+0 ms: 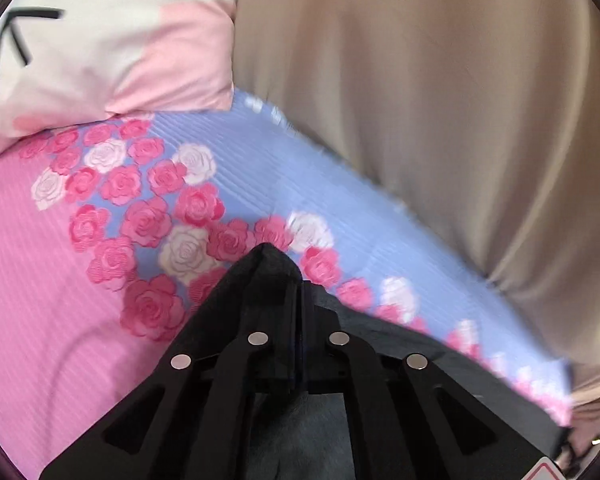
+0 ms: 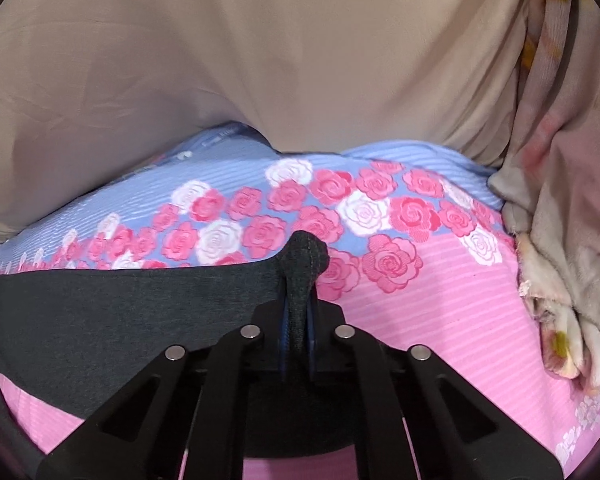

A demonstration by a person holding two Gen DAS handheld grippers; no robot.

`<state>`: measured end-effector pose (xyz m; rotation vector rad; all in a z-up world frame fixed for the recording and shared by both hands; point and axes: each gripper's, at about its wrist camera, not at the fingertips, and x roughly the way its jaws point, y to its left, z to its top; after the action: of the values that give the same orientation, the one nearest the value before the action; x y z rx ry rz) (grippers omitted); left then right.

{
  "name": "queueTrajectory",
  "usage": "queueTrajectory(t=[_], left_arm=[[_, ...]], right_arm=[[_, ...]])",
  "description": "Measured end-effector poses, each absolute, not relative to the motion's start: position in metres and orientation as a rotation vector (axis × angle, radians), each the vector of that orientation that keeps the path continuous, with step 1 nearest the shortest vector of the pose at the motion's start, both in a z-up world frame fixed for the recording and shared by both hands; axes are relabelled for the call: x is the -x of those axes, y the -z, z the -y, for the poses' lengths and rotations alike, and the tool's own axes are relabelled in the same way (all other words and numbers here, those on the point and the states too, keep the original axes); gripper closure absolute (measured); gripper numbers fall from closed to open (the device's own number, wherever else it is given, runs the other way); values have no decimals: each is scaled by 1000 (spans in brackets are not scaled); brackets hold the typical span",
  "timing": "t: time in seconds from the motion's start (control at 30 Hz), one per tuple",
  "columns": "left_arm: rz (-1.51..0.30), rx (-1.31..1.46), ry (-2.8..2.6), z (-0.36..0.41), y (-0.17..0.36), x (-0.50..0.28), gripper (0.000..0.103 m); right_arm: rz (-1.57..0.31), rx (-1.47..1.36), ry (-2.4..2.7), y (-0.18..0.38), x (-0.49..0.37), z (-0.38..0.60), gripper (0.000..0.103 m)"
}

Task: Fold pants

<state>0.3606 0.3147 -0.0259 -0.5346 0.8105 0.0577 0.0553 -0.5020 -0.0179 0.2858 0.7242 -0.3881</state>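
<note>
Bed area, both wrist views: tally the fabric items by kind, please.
Dark grey pants, pinched by left gripper and right gripper: 1
Pink-and-white pillow: 1
Rose-print pink-and-blue bedsheet: 1
Beige curtain: 1
Crumpled cream fleece blanket: 1
Total: 5

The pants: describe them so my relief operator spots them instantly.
Start at the bedsheet, pink and blue with printed roses. Stretched across it between the left gripper and right gripper are the pants, the only dark charcoal, unpatterned fabric there.
</note>
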Motion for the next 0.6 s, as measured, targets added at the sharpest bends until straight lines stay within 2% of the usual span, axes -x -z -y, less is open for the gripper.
queueTrajectory(t=[0.2, 0.33, 0.47, 0.6], left_arm=[[-641, 488, 72, -311, -40, -278, 103], [-589, 406, 152, -295, -75, -207, 103], [-595, 347, 179, -286, -79, -133, 103], [-675, 380, 143, -297, -44, -77, 103]], right_arm=[[-623, -272, 363, -19, -1, 475, 98], [-575, -237, 334, -39, 58, 454, 98], [-562, -211, 315, -40, 114, 432, 98], [-623, -184, 341, -10, 157, 414, 98]])
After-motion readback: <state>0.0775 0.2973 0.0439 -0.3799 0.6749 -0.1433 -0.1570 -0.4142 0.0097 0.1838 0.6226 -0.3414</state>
